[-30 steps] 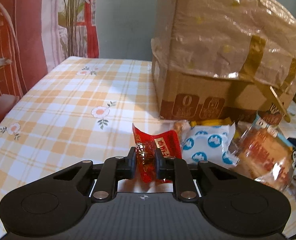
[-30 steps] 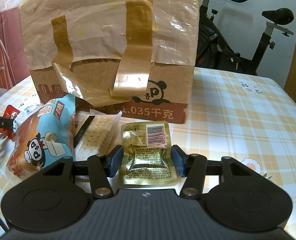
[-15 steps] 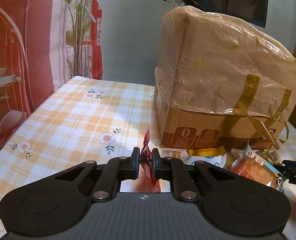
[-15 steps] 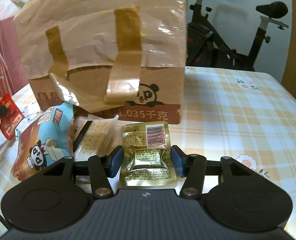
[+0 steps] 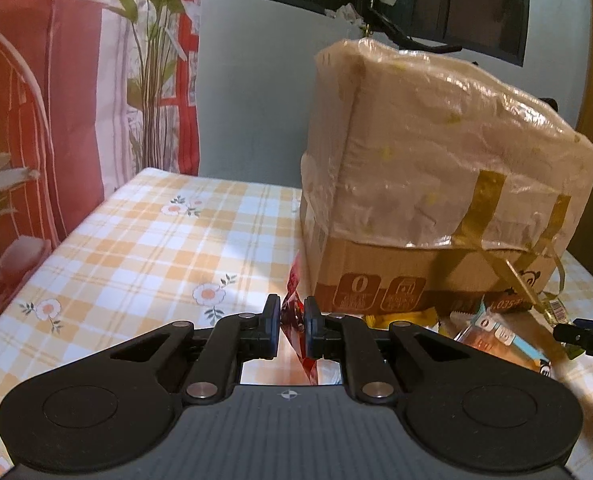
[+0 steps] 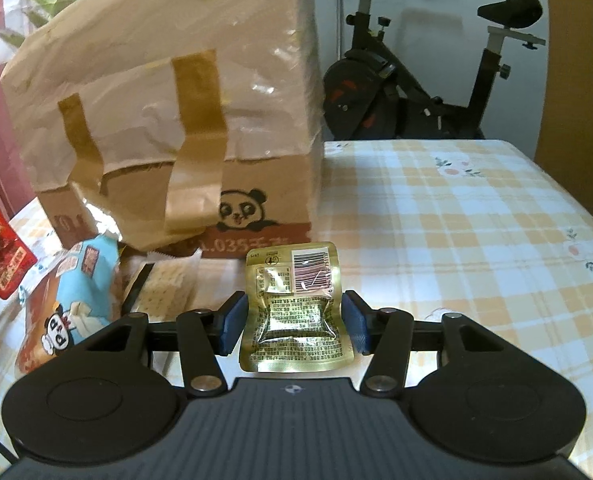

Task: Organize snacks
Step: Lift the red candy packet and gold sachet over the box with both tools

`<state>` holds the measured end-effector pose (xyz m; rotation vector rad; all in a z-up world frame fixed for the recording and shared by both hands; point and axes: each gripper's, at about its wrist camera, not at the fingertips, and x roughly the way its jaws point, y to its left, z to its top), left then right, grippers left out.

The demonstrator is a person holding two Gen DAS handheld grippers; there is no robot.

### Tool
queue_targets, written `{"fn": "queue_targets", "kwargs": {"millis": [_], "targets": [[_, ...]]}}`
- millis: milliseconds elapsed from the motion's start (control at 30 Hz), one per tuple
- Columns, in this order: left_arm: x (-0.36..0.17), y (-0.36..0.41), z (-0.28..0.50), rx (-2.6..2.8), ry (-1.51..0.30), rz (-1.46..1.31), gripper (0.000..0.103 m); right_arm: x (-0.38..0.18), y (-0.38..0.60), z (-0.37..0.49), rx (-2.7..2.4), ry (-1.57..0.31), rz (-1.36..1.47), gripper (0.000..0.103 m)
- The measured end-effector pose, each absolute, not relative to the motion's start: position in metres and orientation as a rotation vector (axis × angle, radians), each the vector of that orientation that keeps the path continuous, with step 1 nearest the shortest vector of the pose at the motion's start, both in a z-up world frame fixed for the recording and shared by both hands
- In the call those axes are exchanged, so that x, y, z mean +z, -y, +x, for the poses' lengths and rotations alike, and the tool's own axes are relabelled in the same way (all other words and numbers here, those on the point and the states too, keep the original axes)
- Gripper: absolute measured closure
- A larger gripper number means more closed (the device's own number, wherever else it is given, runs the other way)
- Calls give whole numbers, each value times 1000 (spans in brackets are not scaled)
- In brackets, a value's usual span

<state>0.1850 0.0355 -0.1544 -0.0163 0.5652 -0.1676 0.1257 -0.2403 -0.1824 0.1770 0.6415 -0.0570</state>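
A counter (image 5: 144, 248) covered in an orange-and-white checked cloth with small flower prints carries everything. The largest thing on it is a brown cardboard box (image 6: 168, 120), its upper part wrapped in crinkled clear plastic and strapped with strips of brown tape, a panda face printed low on the side facing the right wrist camera. It stands toward the far edge of the counter.

At the near foot of the box lies a loose pile of snacks. A blue-and-orange plastic bread bag with a cartoon panda (image 6: 62, 300) is the biggest of them, resting toward the counter's left edge in the right wrist view. Just beside it, touching, lies a clear-wrapped pale cracker pack (image 6: 164, 284). In the left wrist view a yellow wrapper (image 5: 400, 318) shows at the base of the box, partly hidden.

The gold foil sachet with a barcode label (image 6: 296, 308) sits between the blue-padded fingers of the right gripper (image 6: 292, 322), which are clamped on its two side edges; the sachet is held flat, printed side up, above the cloth in front of the box.

The red foil snack packet (image 5: 296, 320) is pinched edge-on between the fingers of the left gripper (image 5: 290, 330), which are pressed together on it. It is off the cloth, near the box's left corner. In the right wrist view the same packet (image 6: 6, 264) hangs at the far left beyond the bread bag.
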Motion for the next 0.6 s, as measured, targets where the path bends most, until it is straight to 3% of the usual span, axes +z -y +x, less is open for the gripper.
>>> {"fn": "queue_targets", "kwargs": {"millis": [600], "targets": [[-69, -34, 183, -190, -322, -28, 90, -103, 283, 117, -182, -414, 135, 48]]}}
